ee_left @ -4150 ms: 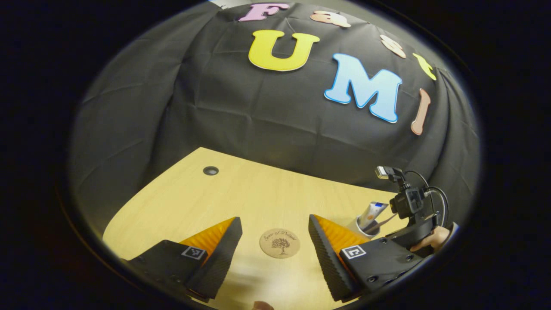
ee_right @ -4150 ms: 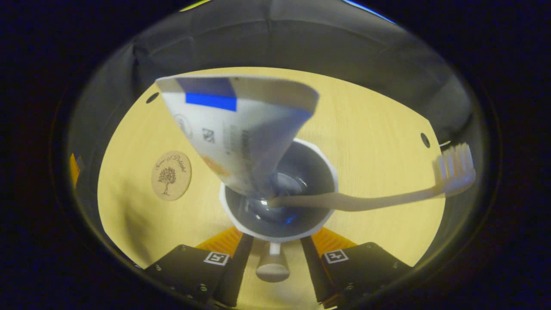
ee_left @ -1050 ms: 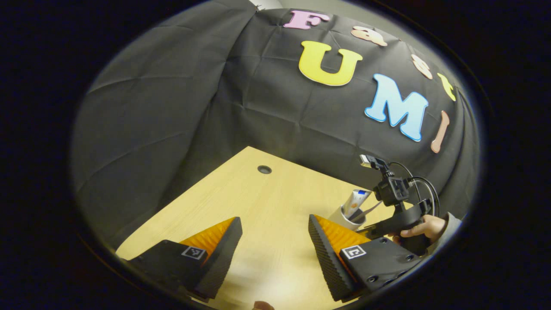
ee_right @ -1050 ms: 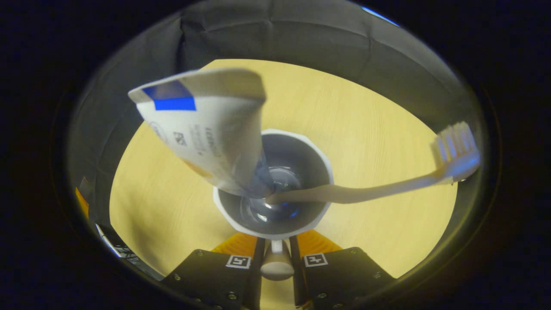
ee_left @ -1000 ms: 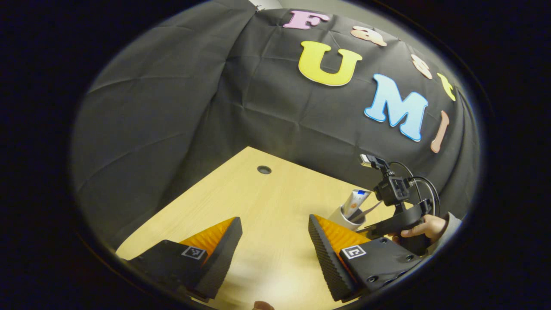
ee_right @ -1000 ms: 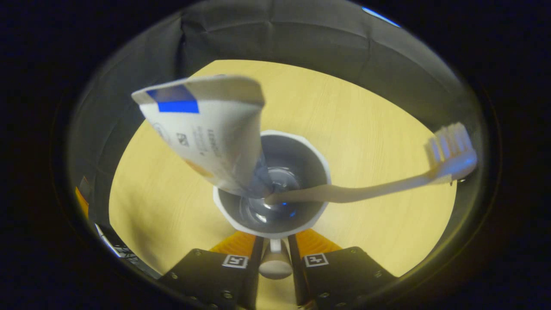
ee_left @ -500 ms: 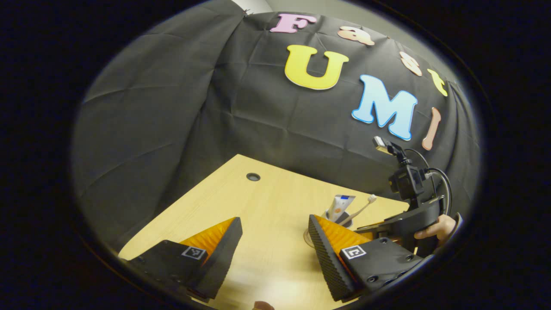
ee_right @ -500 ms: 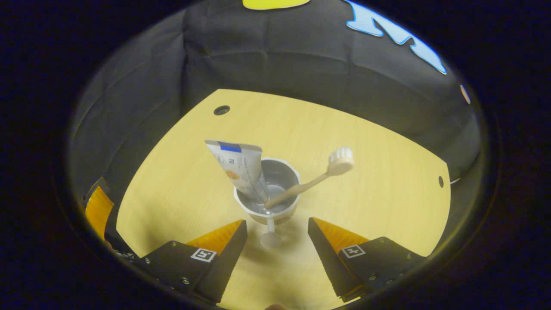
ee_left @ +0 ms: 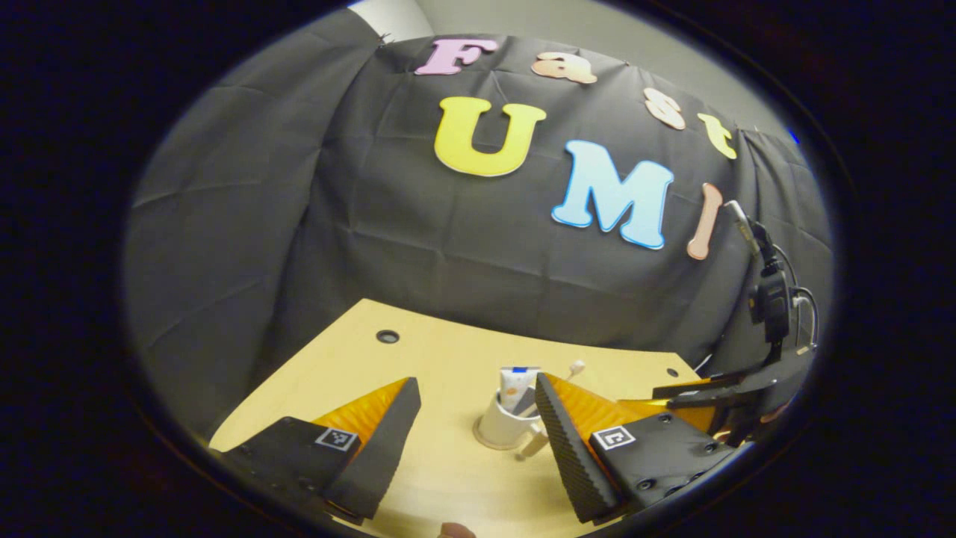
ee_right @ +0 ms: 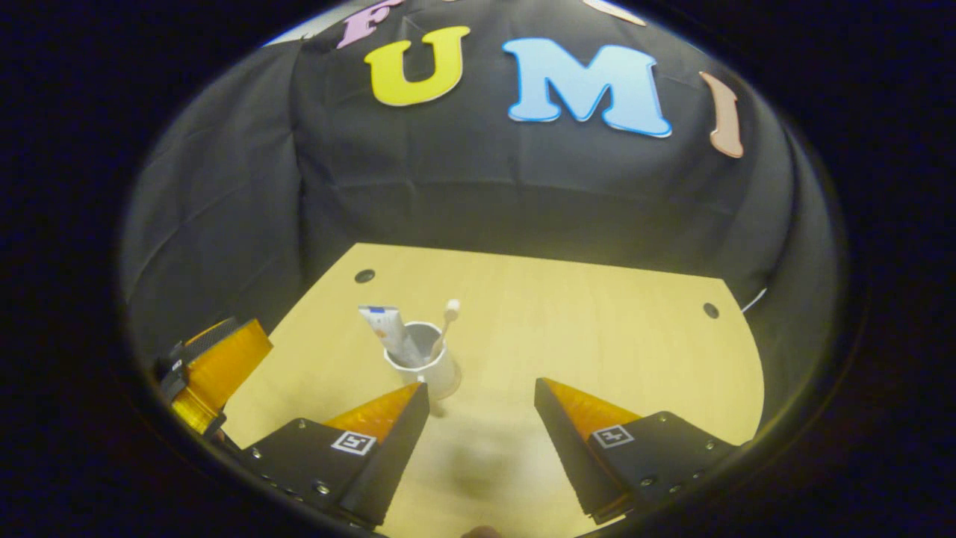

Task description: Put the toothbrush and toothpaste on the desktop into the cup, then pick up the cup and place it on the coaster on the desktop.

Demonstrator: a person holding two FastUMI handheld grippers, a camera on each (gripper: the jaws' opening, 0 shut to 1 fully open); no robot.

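A white cup stands upright on the wooden desk, resting on the round coaster, whose edge peeks out at its base. The toothpaste tube and the toothbrush stick up out of the cup. My right gripper is open, drawn back from the cup, with nothing between its fingers. Just in front of the cup, slightly to its left, my left gripper hangs open and holds nothing. The cup's handle points toward my left gripper's right finger.
Two cable holes sit in the desk, one at the far left and one at the far right. The black cloth wall closes the back. The other gripper hovers at the right edge of the left gripper view.
My right gripper, shut on the cup's handle a second ago, has opened and pulled back and up. The cup now stands on the coaster. The left gripper has swung toward the cup.
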